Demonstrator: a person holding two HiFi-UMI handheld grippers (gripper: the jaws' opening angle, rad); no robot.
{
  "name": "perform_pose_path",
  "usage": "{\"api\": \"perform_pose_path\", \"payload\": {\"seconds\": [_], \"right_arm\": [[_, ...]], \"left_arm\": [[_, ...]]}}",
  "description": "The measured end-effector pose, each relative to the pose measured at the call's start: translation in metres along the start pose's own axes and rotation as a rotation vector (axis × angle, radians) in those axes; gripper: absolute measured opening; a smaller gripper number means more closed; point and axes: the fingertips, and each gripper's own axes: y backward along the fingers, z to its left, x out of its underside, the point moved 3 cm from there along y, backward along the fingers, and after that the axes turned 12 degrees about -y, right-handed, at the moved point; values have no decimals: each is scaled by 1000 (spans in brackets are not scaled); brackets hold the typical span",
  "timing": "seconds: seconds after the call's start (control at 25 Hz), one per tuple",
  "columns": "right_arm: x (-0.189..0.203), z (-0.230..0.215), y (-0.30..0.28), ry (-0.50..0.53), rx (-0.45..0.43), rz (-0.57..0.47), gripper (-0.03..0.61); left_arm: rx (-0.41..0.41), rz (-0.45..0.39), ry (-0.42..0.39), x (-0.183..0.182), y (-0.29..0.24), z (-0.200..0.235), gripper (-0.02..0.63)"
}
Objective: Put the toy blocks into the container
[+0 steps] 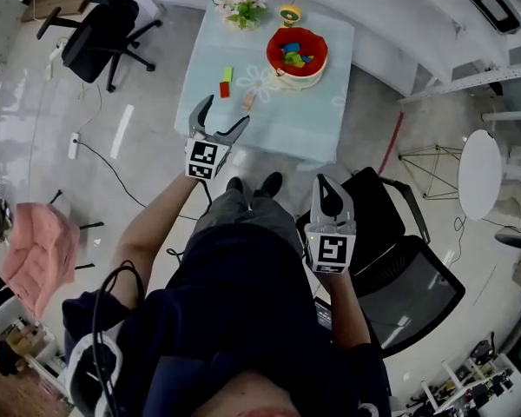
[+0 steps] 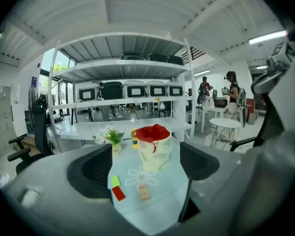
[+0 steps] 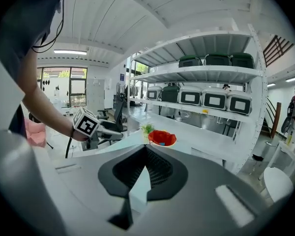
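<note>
Toy blocks lie loose on the pale table (image 1: pixel 326 120), three of them left of the container (image 1: pixel 297 56). The green block (image 1: pixel 227 74) and the red block (image 1: pixel 225 89) sit end to end, nearly touching, with their long axes running away from the person. The tan block (image 1: pixel 248 101) lies just to their right, flat, its long axis slanting toward the container. All three are small flat oblongs; the tan one looks like bare wood.

The container is a round, cream-sided tub with a red lining, standing upright near the far right of the table. More blocks rest inside it in blue, green and yellow, but their shapes are too small to make out. A flower pot (image 1: pixel 240 9) stands at the table's far edge.

The left gripper (image 1: pixel 227 113) hovers over the near edge of the table with its jaws wide apart and nothing between them; in its own view the three blocks show in the gap. The right gripper (image 1: pixel 330 185) is held back beside the person's leg, jaws closed together on nothing.
</note>
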Motion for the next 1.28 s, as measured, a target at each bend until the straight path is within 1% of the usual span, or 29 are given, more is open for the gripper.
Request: {"api": "perform_pose_path", "payload": {"seconds": [0.2,0.32,0.48,0.64,0.84,1.0,1.28], "right_arm": [[3,-14,-18,2,-15,37,-2],[6,-18,-27,-2,-7,55,0],[11,-19,-38,-27,6,85,0],[19,-19,-46,-36,16,125,0],[24,-21,-49,-55,30,158,0],[31,-22,-53,-61,35,184,0],[41,-22,-58,-75,41,218,0]], "left_arm": [[49,121,17,42,-45,-15,437],[81,171,2,64,-64,-20,426],[133,257,-7,96,-85,-25,419],[204,344,-8,126,-100,-38,405],[247,430,6,151,-118,-45,391],[242,504,33,171,-131,-45,377],[247,621,79,192,-149,-42,340]]}}
